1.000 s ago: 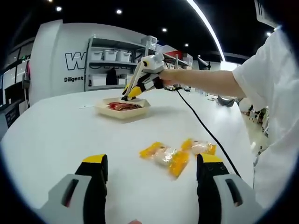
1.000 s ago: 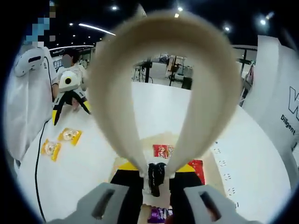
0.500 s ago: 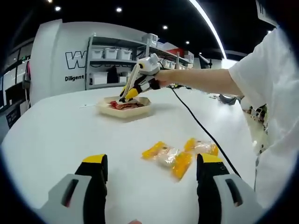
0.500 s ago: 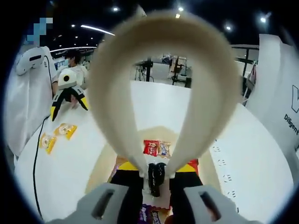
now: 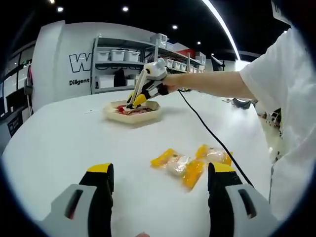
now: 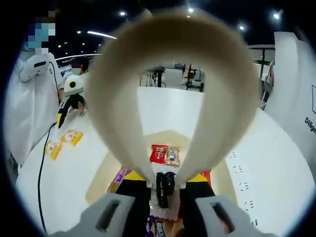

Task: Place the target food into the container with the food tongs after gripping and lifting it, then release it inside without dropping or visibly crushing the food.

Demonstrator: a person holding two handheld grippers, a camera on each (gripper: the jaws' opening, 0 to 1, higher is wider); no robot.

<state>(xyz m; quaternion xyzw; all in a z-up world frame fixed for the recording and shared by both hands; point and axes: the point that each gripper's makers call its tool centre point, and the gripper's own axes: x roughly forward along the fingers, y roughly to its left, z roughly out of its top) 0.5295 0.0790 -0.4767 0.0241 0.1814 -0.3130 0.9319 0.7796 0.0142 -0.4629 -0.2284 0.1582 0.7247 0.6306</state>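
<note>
White table [image 5: 59, 143]; right tool [image 5: 133, 101] clamping tongs [image 6: 163, 98] over container [image 5: 132, 114]; left tool [image 5: 159, 190] apart, hovering.

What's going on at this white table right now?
A person reaches the right gripper over a shallow beige tray of snack packets, its jaws clamping beige food tongs whose tips hang over a red packet. The left gripper hovers open near two yellow-wrapped snacks lying on the white table.

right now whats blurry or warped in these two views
Right gripper view: the beige tongs loom close and soft-focused across the centre, the tray behind them sharper. Left gripper view: fisheye bends the white table edge; the yellow snack packets look crisp.
</note>
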